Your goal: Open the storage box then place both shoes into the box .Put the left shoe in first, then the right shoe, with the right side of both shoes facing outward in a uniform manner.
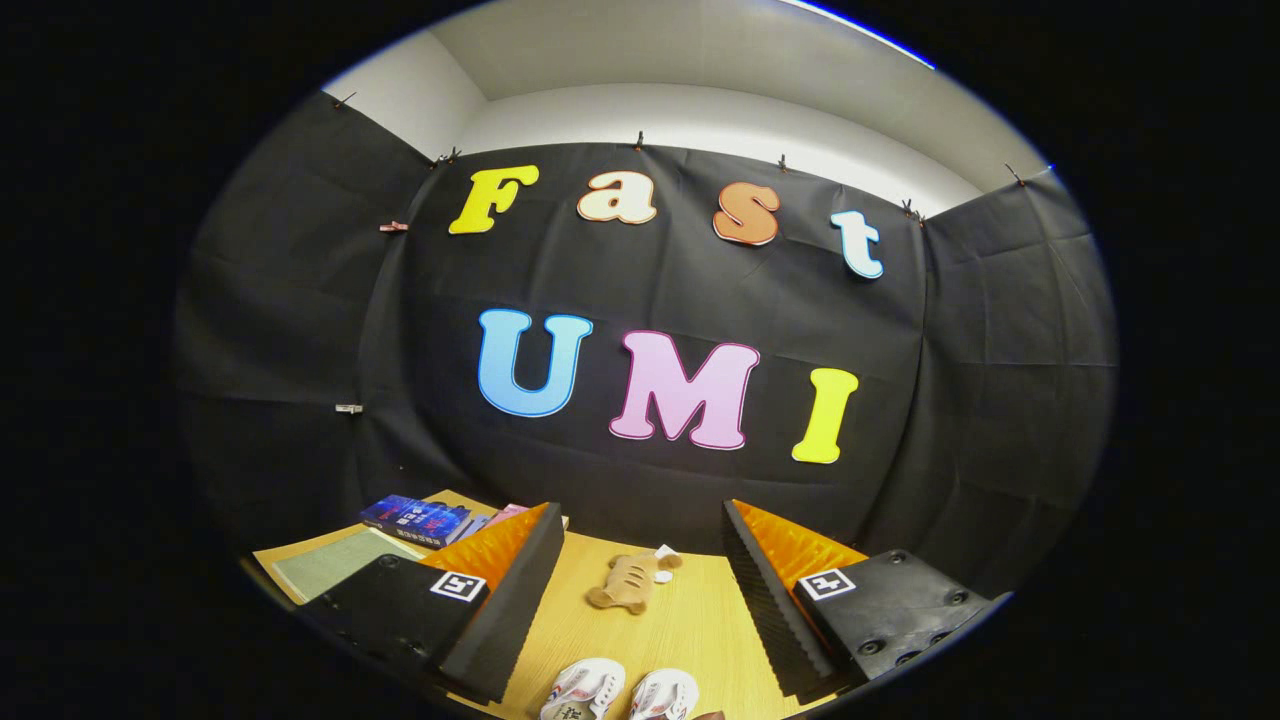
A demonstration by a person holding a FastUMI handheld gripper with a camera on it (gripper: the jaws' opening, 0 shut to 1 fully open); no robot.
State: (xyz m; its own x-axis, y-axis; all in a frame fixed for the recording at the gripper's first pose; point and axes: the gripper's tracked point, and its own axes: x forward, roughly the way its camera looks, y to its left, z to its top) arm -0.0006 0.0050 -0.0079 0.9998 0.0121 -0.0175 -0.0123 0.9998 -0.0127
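Two small white shoes with red and blue marks lie side by side on the wooden table, the left one (583,690) and the right one (663,694), low between my fingers and close to me. My gripper (640,580) is held above the table and stands open, with nothing between its left finger (515,600) and right finger (765,600). The storage box is hidden from me.
A tan plush toy (630,580) lies on the table (690,630) beyond the shoes, with a small white object (664,552) near it. Behind the left finger sit a blue book (415,518) and a green mat (325,565). Black cloth walls close the booth.
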